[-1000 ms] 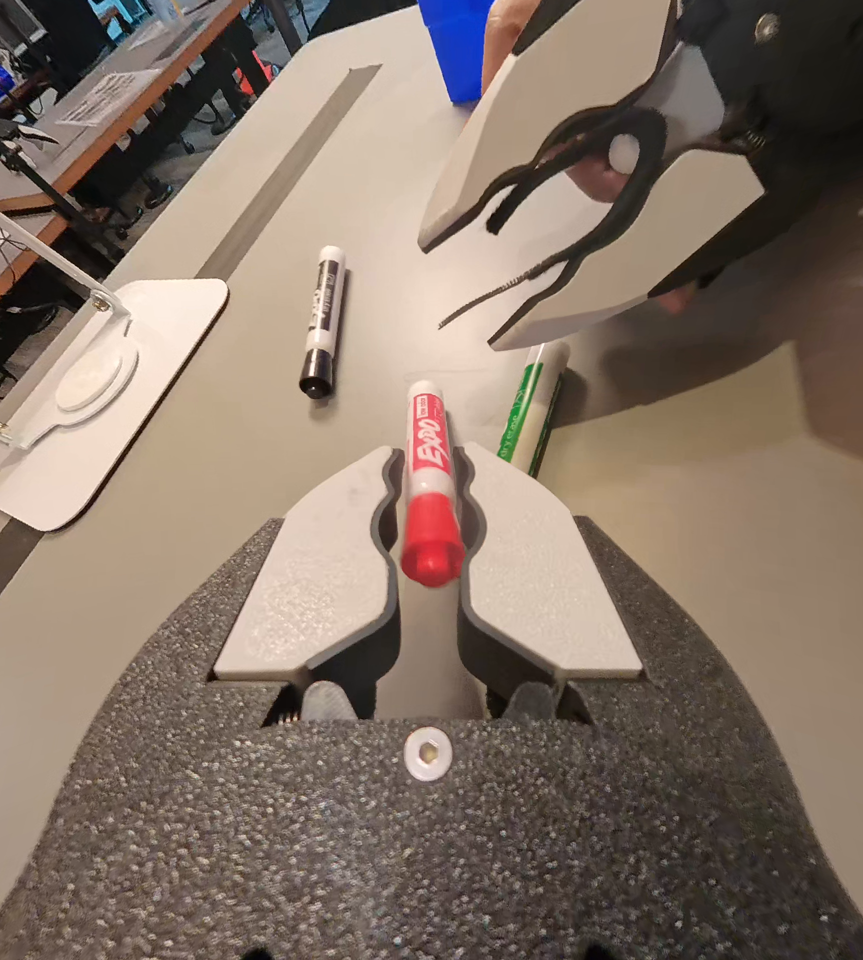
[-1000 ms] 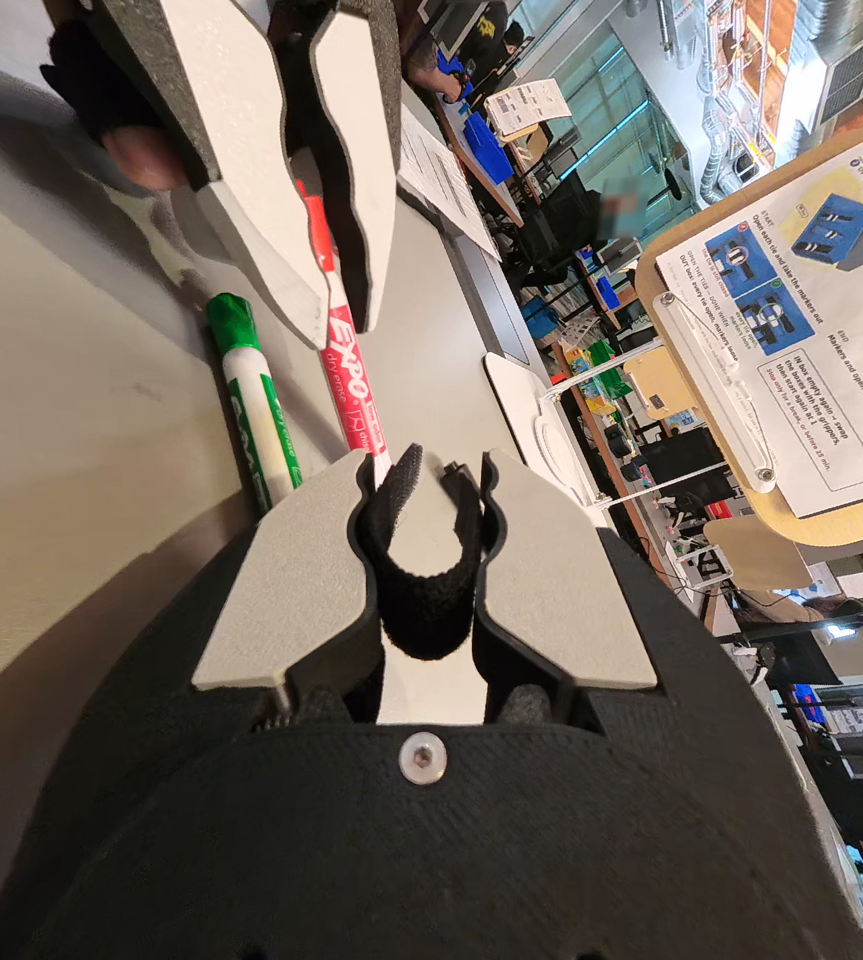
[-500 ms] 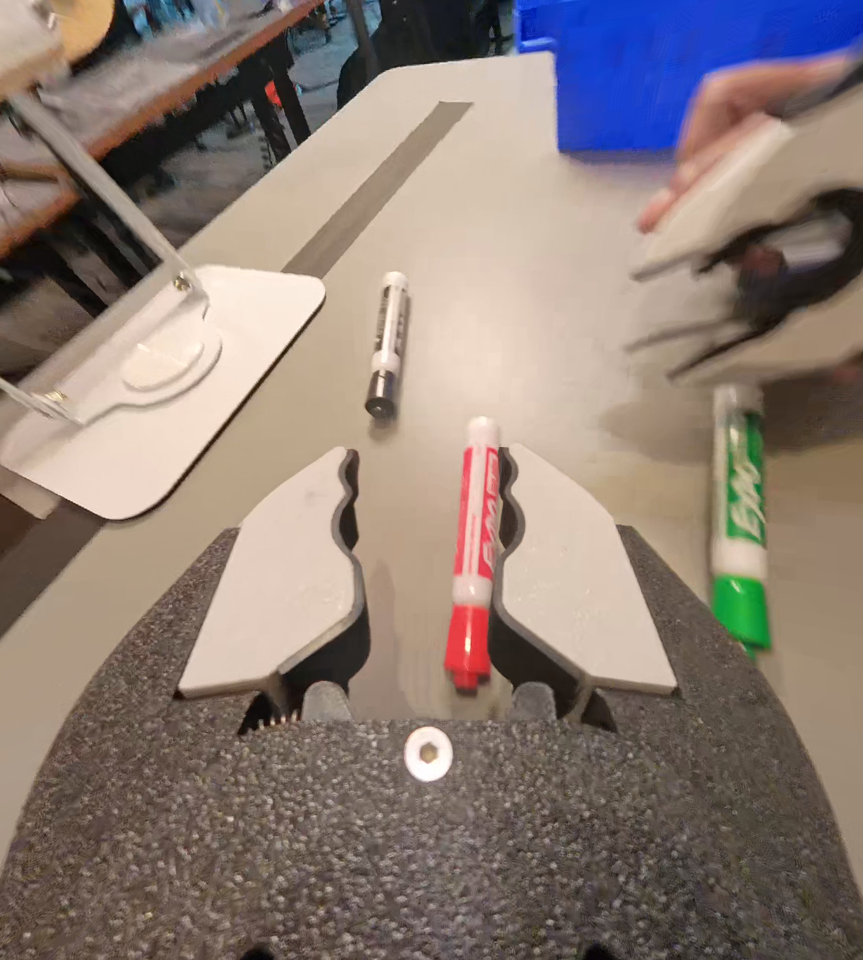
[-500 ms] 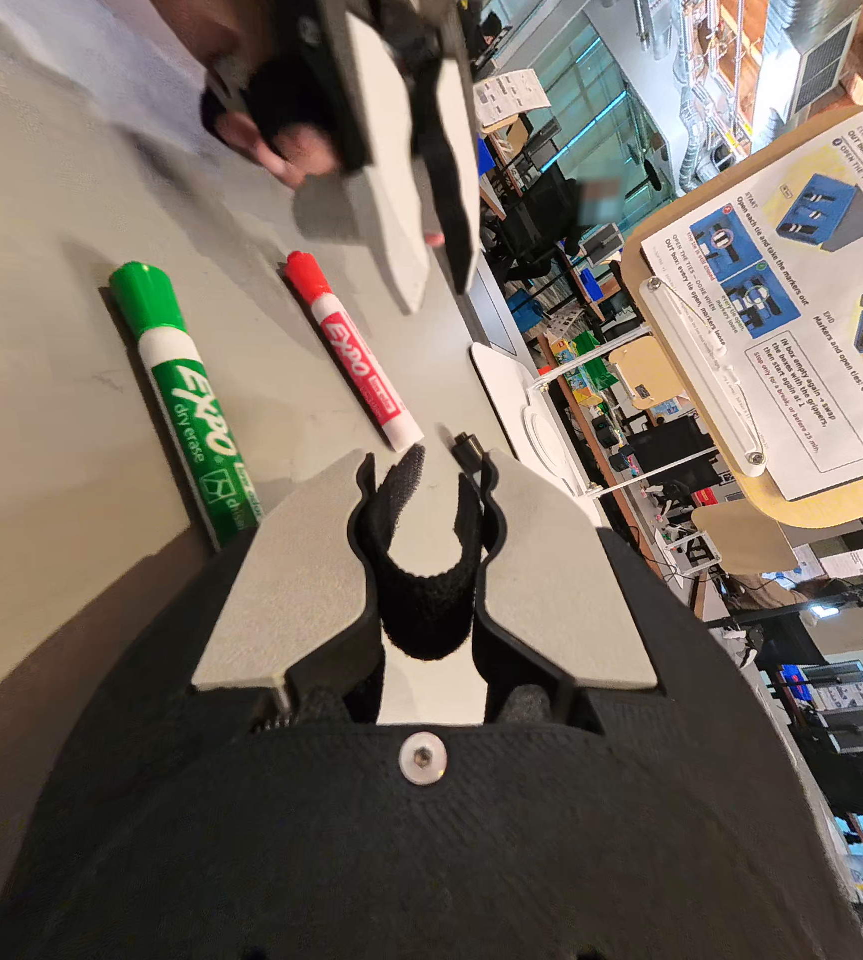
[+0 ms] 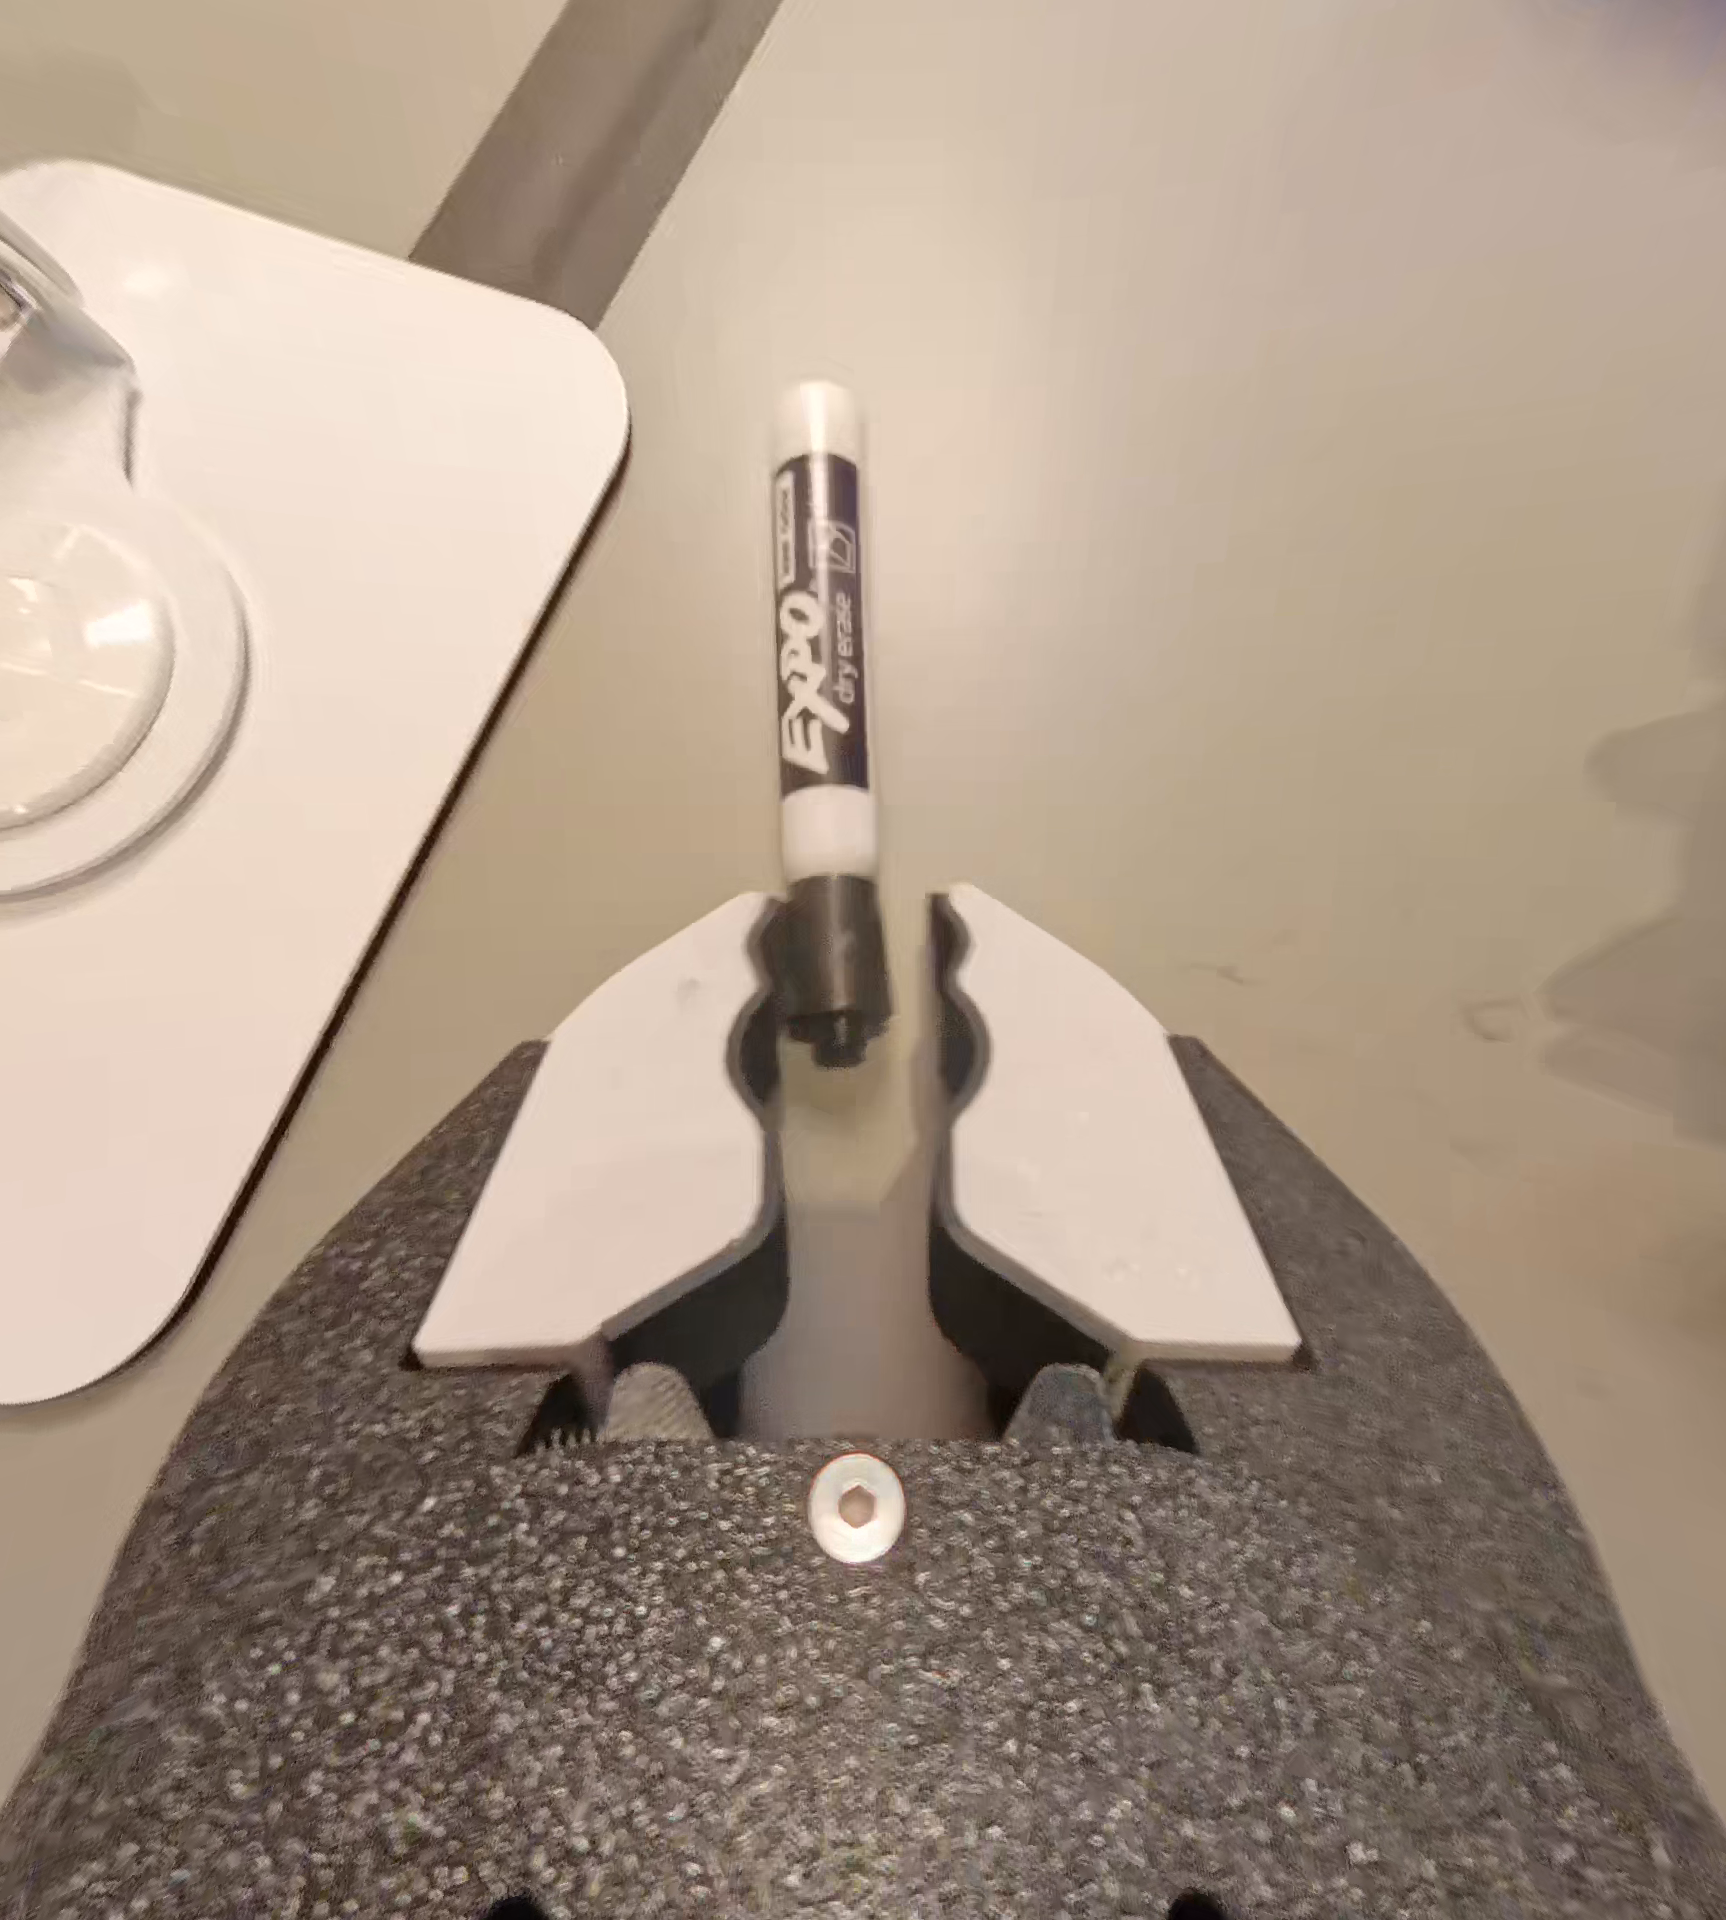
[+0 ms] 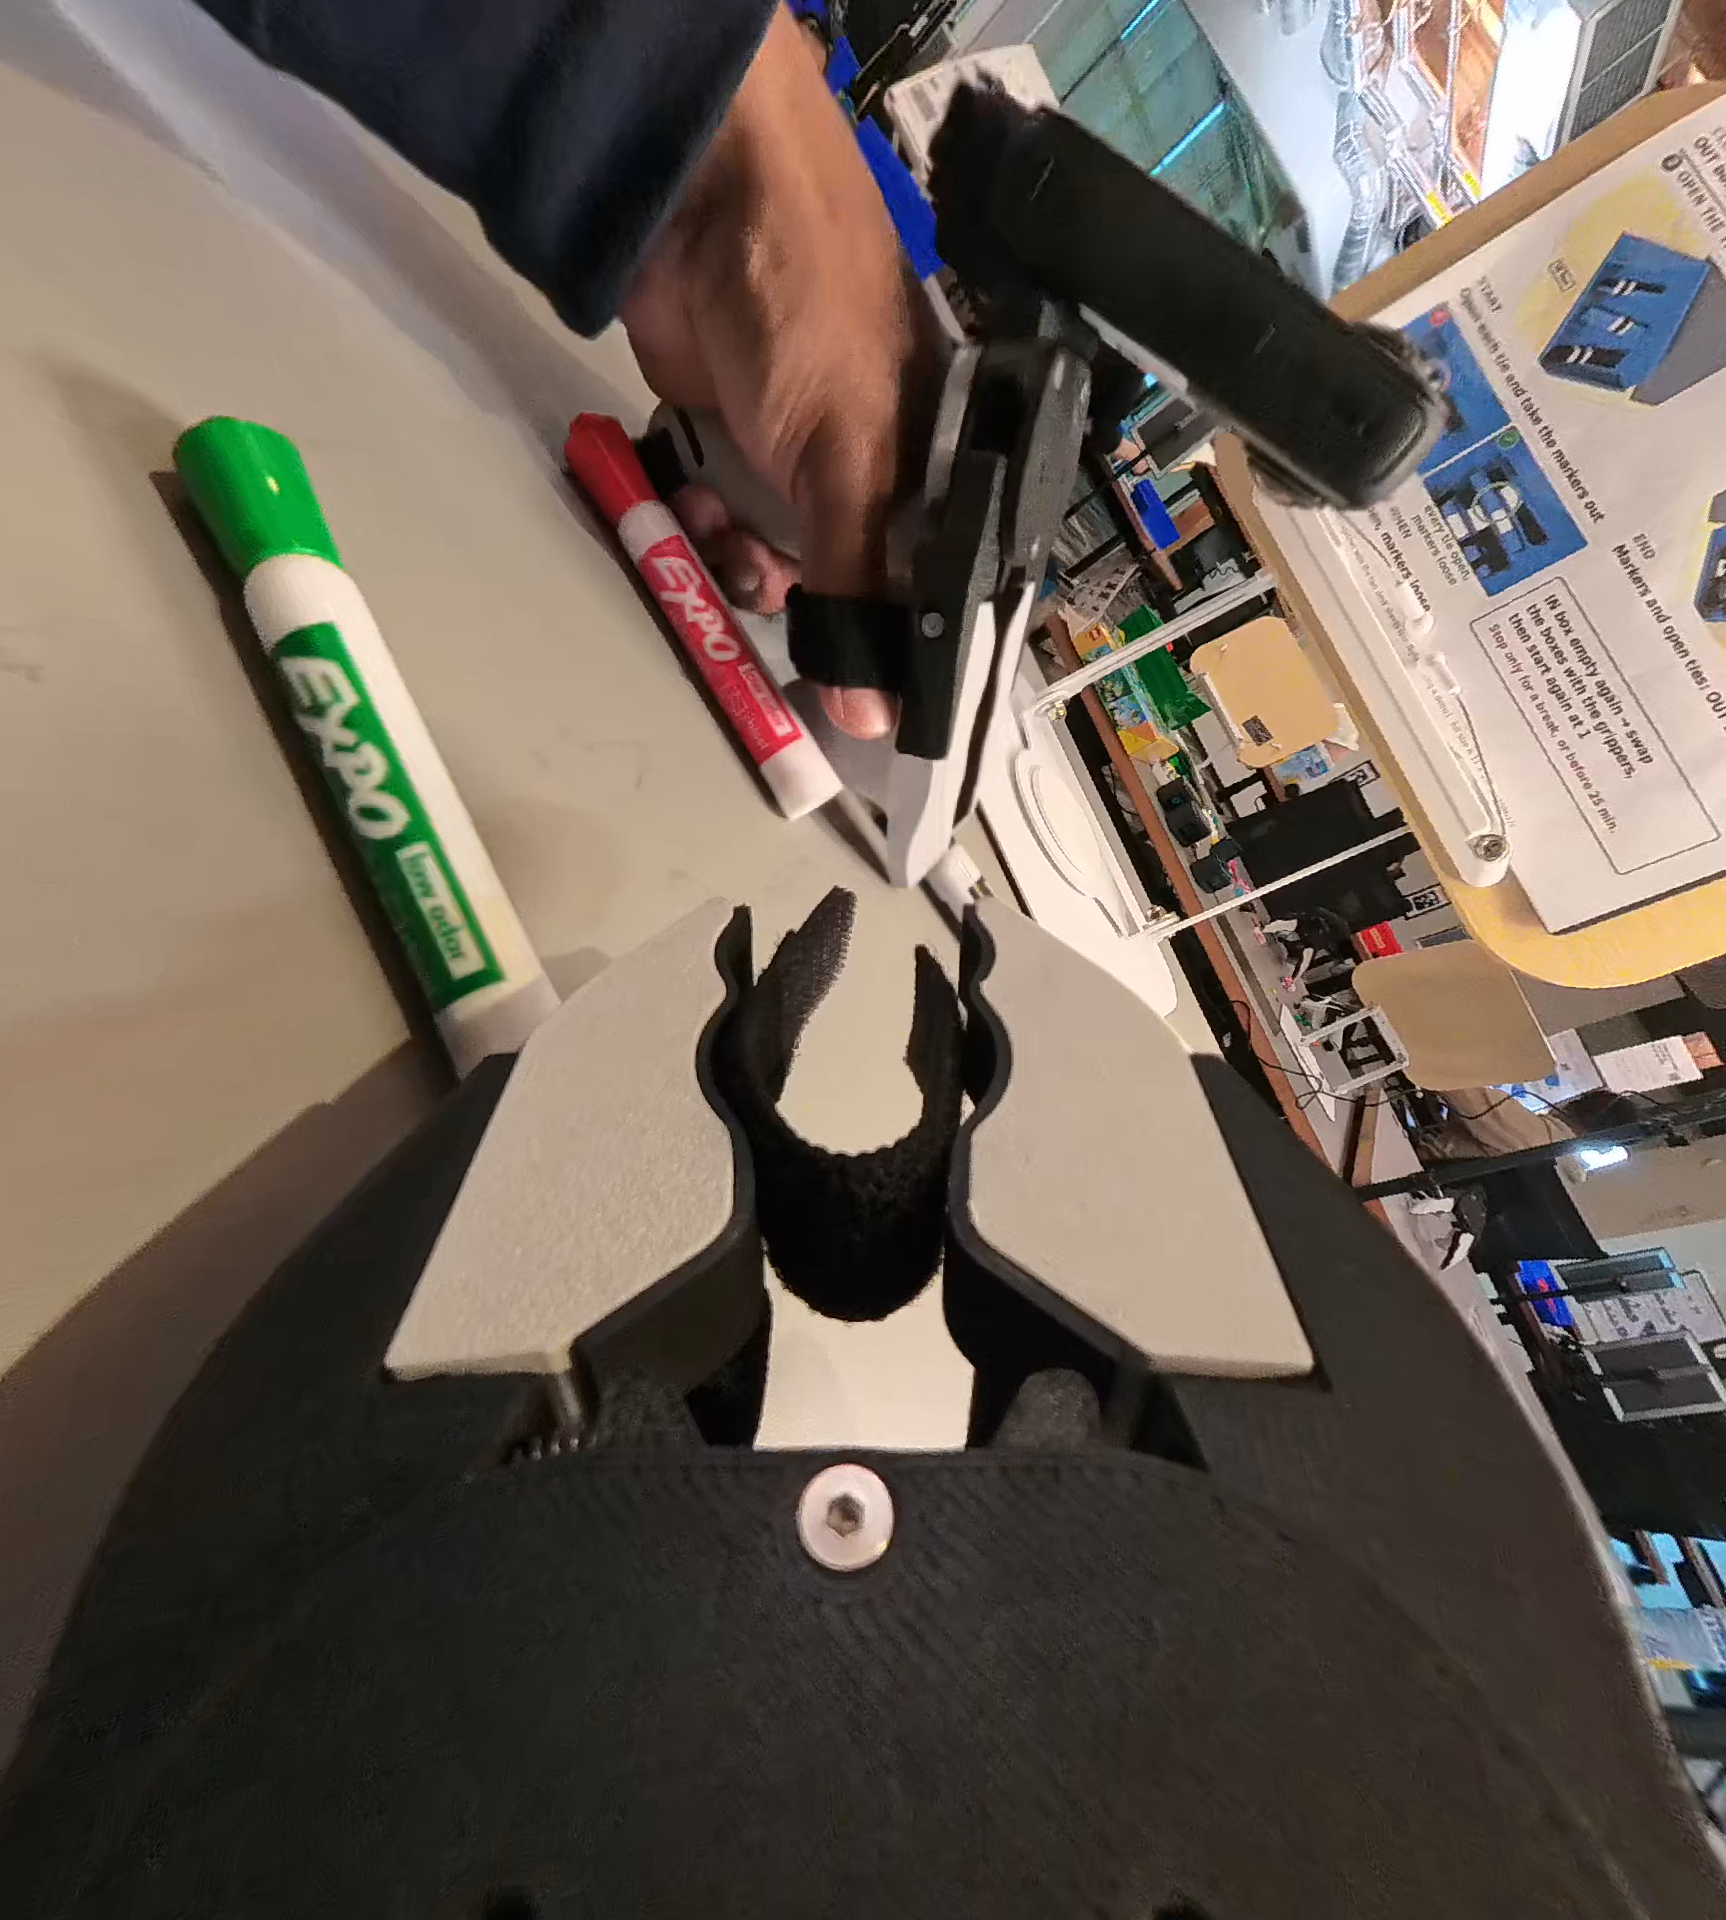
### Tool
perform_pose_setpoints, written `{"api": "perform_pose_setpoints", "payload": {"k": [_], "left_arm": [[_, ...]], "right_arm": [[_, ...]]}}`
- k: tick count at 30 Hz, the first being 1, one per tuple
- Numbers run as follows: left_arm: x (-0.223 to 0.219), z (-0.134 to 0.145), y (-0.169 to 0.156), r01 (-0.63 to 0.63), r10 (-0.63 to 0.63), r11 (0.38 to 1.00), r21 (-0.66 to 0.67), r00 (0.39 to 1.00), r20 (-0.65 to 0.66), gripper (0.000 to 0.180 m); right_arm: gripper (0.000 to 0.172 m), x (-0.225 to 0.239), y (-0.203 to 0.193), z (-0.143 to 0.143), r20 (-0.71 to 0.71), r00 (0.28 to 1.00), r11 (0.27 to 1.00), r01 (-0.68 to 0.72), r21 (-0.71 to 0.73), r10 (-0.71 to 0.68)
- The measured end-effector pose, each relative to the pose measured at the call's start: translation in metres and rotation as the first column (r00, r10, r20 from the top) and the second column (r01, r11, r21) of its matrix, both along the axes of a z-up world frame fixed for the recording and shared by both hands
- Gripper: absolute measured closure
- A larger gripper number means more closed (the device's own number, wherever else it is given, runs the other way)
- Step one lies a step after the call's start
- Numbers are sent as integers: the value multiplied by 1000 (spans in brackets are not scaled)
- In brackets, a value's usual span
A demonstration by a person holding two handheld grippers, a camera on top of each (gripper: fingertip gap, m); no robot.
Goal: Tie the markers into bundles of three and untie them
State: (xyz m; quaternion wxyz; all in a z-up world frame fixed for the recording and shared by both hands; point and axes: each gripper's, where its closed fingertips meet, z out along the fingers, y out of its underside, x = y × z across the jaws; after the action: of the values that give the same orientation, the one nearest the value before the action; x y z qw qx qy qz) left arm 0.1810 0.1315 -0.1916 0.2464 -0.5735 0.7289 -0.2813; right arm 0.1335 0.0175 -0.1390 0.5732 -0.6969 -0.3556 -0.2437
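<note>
Left wrist view: left gripper (image 5: 843, 914) moved from red to black marker (image 5: 823, 634)

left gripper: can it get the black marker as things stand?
Probably yes. The black marker lies flat on the table, its capped end already between the left gripper's open fingers: near the left one, a gap to the right one. Nothing blocks it; the white base plate sits clear.

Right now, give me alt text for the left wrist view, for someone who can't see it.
The left gripper, fingers apart, straddles the cap end of a black marker lying on a beige table; a gap shows on the cap's right. A white stand base sits left.
</note>
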Motion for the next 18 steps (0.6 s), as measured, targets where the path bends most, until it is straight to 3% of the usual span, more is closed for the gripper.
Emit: {"api": "perform_pose_setpoints", "payload": {"k": [1, 12, 18], "left_arm": [[-2, -1, -3, 13, -13, 1000, 11, 1000, -5, 161], [-36, 4, -15, 32, -38, 992, 120, 998, 45, 162], [-60, 20, -19, 8, -41, 980, 200, 986, 161, 162]], "right_arm": [[133, 0, 0, 0, 6, 1000, 1000, 2, 2, -2], [133, 6, 0, 4, 18, 1000, 999, 25, 40, -25], [133, 5, 0, 4, 27, 999, 999, 16, 46, -17]]}}
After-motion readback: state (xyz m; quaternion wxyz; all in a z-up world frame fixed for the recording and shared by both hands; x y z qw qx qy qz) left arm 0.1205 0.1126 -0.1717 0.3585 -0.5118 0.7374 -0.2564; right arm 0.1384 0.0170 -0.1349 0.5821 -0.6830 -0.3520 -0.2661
